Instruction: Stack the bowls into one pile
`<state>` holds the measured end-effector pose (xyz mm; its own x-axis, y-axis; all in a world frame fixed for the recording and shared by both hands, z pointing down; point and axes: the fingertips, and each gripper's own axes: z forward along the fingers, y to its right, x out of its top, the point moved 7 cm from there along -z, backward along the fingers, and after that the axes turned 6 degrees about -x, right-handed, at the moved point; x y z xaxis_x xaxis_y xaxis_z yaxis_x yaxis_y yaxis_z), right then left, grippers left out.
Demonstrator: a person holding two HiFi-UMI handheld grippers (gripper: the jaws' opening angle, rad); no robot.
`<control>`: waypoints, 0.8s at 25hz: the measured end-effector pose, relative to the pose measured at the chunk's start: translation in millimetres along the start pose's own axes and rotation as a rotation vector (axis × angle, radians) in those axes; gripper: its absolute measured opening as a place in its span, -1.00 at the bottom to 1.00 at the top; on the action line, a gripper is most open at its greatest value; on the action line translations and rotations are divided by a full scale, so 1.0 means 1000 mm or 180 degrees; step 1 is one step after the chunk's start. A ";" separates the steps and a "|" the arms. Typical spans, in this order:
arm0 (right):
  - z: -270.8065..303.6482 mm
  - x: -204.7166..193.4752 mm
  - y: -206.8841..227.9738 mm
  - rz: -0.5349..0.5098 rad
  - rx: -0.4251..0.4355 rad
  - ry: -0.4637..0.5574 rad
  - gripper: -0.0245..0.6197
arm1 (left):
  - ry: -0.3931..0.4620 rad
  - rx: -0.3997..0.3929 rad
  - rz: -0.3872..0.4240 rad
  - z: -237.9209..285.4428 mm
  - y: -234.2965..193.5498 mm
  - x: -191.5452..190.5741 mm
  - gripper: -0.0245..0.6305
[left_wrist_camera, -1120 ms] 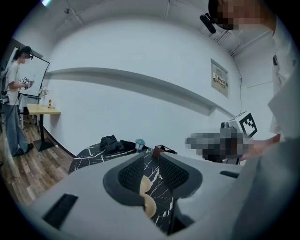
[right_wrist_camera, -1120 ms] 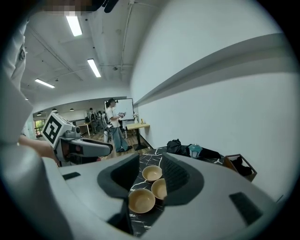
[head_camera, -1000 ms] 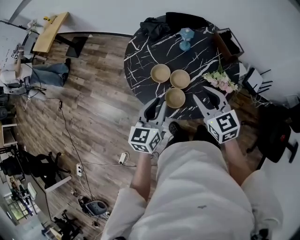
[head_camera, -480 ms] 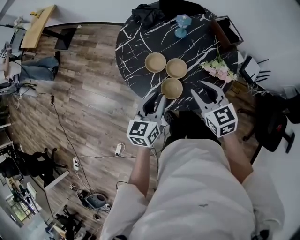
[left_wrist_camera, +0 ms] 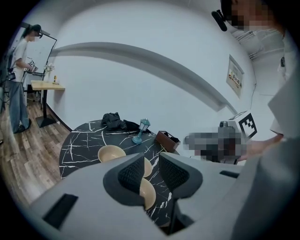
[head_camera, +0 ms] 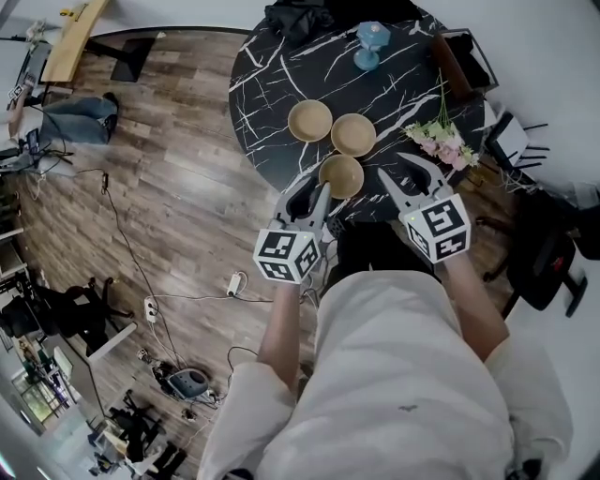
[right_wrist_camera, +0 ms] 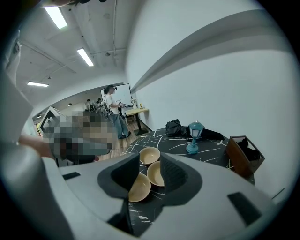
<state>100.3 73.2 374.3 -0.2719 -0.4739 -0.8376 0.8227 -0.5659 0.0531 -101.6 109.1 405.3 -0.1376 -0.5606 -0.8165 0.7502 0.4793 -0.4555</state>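
Wood-plank floor [head_camera: 187,187] spreads under the person, who stands at the near edge of a round black tabletop [head_camera: 281,75] veined in white.

Both claws are held low at that edge, level with each other, and neither touches anything. The left claw [head_camera: 309,194] has its jaws only narrowly apart, with nothing between the ribbed pads. The right claw [head_camera: 403,173] is spread wider and is just as empty.

All 3 bowls are tan, upright and empty, and none sits inside another. The nearest bowl [head_camera: 341,175] rests near the tabletop's edge between the 2 claws, just ahead and to the right of the left claw's tips and to the left of the right claw, clear of both. Just beyond it is the middle bowl [head_camera: 353,134], straight ahead of the gap between the claws. The far bowl [head_camera: 310,120] sits beside that one, ahead of the left claw.

A spray of pink and white flowers [head_camera: 441,145] lies ahead of the right claw, toward its right. Farther on stand a small teal lantern [head_camera: 368,47] and a brown wooden box [head_camera: 450,61], with a heap of dark cloth [head_camera: 295,19] at the tabletop's far rim.

In the left gripper view, a person [left_wrist_camera: 21,79] stands well off to the left by a wooden desk [left_wrist_camera: 47,85].
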 end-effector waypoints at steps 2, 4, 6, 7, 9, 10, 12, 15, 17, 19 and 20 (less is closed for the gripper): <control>0.006 0.000 0.009 -0.0002 0.0044 -0.0035 -0.49 | -0.0031 0.0048 -0.0022 0.008 -0.002 0.002 -0.67; 0.014 0.000 0.018 -0.0004 0.0085 -0.0070 -0.49 | -0.0061 0.0089 -0.0044 0.015 -0.004 0.004 -0.67; 0.022 -0.001 0.026 -0.0014 0.0127 -0.0109 -0.49 | -0.0095 0.0131 -0.0068 0.022 -0.007 0.004 -0.67; 0.026 -0.002 0.030 -0.0022 0.0152 -0.0130 -0.49 | -0.0114 0.0156 -0.0084 0.026 -0.008 0.004 -0.67; 0.035 -0.003 0.037 -0.0035 0.0204 -0.0173 -0.49 | -0.0156 0.0206 -0.0125 0.032 -0.012 0.004 -0.67; 0.040 -0.004 0.040 -0.0040 0.0229 -0.0197 -0.49 | -0.0179 0.0229 -0.0151 0.035 -0.014 0.003 -0.67; 0.048 -0.007 0.045 -0.0050 0.0281 -0.0241 -0.49 | -0.0233 0.0271 -0.0210 0.042 -0.018 -0.001 -0.67; 0.060 -0.011 0.054 -0.0074 0.0360 -0.0285 -0.49 | -0.0303 0.0337 -0.0289 0.053 -0.023 -0.006 -0.67; 0.067 -0.013 0.060 -0.0102 0.0403 -0.0318 -0.49 | -0.0340 0.0383 -0.0323 0.060 -0.023 -0.010 -0.67; 0.073 -0.015 0.063 -0.0126 0.0434 -0.0354 -0.49 | -0.0391 0.0417 -0.0337 0.065 -0.024 -0.013 -0.67; 0.076 -0.016 0.065 -0.0131 0.0444 -0.0372 -0.49 | -0.0422 0.0430 -0.0340 0.068 -0.025 -0.014 -0.67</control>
<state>120.1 -6.9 432.8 -0.3667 -0.5190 -0.7722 0.7347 -0.6707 0.1019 -74.5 59.6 452.4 -0.1414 -0.6916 -0.7083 0.8170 0.3226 -0.4780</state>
